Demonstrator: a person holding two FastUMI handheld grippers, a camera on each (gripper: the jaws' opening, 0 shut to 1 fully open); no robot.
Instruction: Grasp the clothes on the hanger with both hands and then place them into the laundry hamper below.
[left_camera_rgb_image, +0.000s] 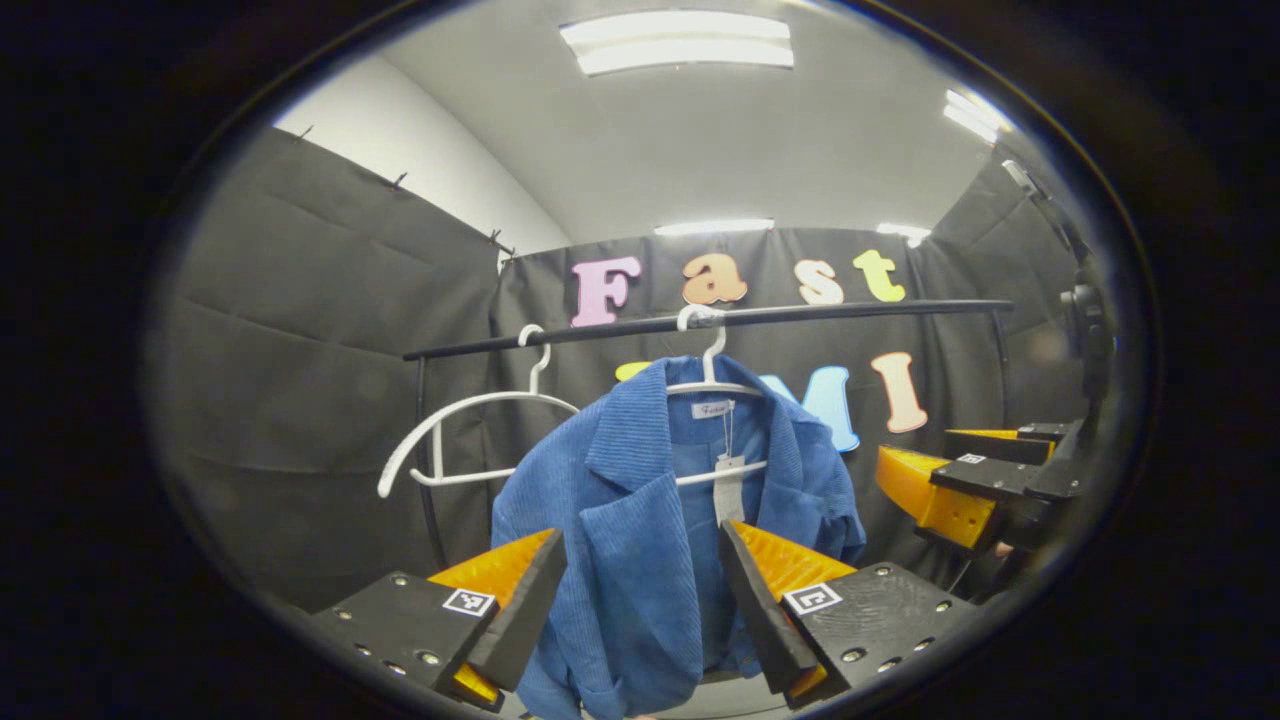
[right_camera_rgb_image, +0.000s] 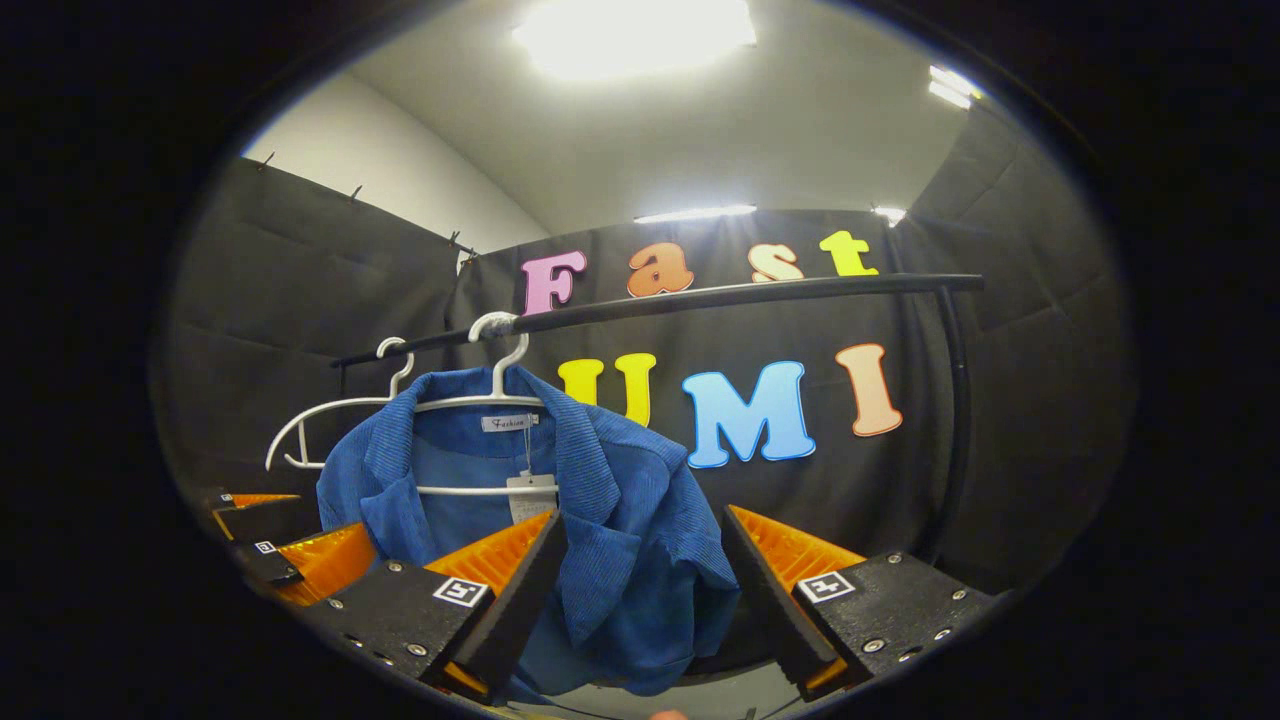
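Observation:
A blue corduroy jacket hangs on a white hanger from a black rail, with a paper tag dangling at its collar. In the left gripper view my left gripper is open in front of the jacket's lower front, its fingers apart and not pressing the cloth. The right gripper hovers open at the far right. In the right gripper view the jacket sits left of centre on its hanger. My right gripper is open before its sleeve side, and the left gripper is at the far left.
An empty white hanger hangs on the rail beside the jacket; the same empty hanger is seen in the right gripper view. The rail ends at a black upright post. Black cloth walls close in behind and on both sides.

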